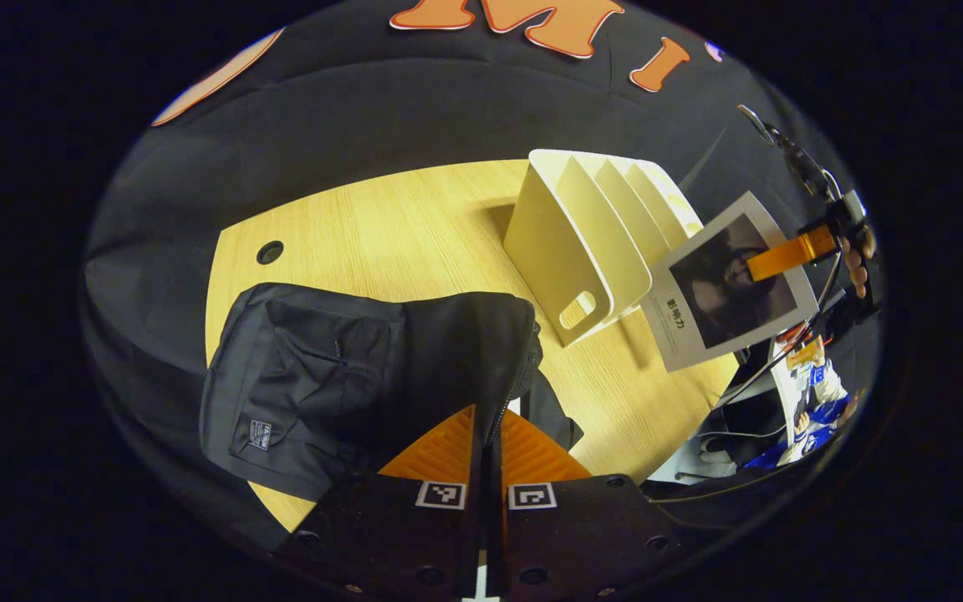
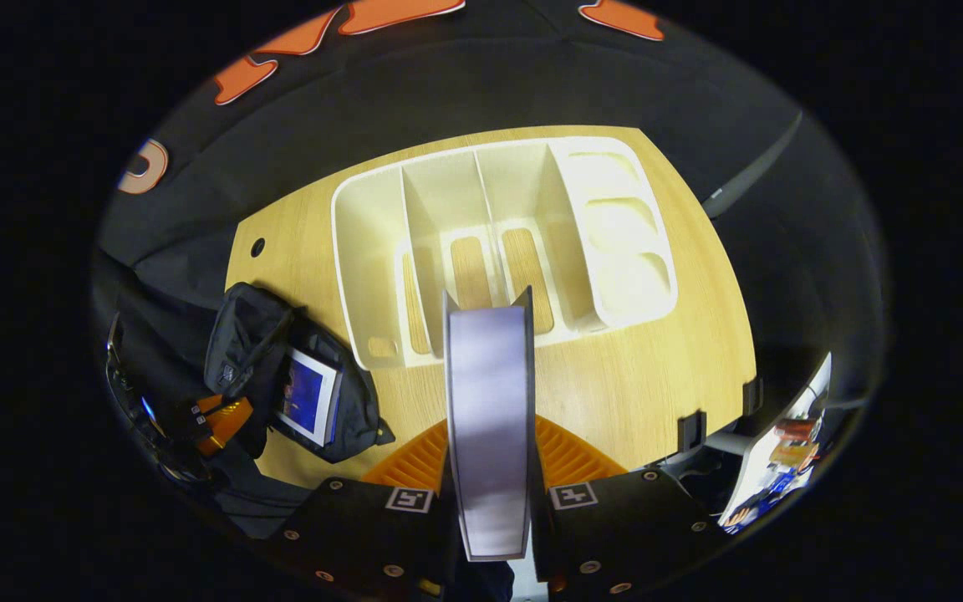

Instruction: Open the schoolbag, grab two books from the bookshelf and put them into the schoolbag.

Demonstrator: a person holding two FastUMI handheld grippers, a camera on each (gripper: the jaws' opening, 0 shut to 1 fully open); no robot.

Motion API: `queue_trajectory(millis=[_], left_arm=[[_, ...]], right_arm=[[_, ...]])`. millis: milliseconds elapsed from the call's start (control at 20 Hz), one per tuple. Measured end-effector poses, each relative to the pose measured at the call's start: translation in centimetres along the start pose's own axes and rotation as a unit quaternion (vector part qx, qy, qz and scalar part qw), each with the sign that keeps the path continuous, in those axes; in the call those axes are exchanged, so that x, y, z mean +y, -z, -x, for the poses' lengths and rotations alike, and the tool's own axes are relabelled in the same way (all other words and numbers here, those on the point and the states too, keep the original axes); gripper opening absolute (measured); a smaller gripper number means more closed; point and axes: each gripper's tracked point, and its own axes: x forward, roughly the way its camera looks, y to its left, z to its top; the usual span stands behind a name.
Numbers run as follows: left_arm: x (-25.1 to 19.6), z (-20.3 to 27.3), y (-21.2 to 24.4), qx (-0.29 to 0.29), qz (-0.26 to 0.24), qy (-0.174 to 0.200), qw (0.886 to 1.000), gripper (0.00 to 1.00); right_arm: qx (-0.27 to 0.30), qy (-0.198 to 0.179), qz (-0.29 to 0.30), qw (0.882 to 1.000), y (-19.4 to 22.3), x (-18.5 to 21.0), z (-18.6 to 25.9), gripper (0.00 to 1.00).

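The black schoolbag [image 1: 339, 376] lies on the wooden table [image 1: 415, 226], and my left gripper [image 1: 488, 418] is shut on its zippered opening flap, holding it up. The white bookshelf [image 1: 582, 242] stands behind it with bare slots. Farther right, my right gripper [image 1: 787, 257] holds a grey-framed book [image 1: 732, 284] up in the air. In the right gripper view that book [image 2: 490, 401] stands edge-on between the fingers of my right gripper [image 2: 490, 431], above the bookshelf [image 2: 615, 242]. The schoolbag [image 2: 239, 334] lies at left, open, with a blue-covered book [image 2: 308, 395] inside and my left gripper [image 2: 226, 418] at its flap.
A round cable hole [image 1: 270, 251] sits in the table's far left corner. Cables and colourful clutter [image 1: 807, 401] hang off the table's right edge. Bare wood lies between the bag and the bookshelf.
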Motion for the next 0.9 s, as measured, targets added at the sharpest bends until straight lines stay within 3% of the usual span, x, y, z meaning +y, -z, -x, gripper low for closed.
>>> queue_trajectory(millis=[450,900], left_arm=[[0.1,0.7,0.1,0.002,-0.035,0.013,0.999,0.05],[0.5,2.0,-0.8,-0.002,-0.053,0.013,0.998,0.05]], right_arm=[[-0.018,-0.056,-0.052,0.997,6.0,3.7,1.8,0.36],[-0.052,-0.167,-0.105,0.979,8.5,7.8,3.7,0.35]])
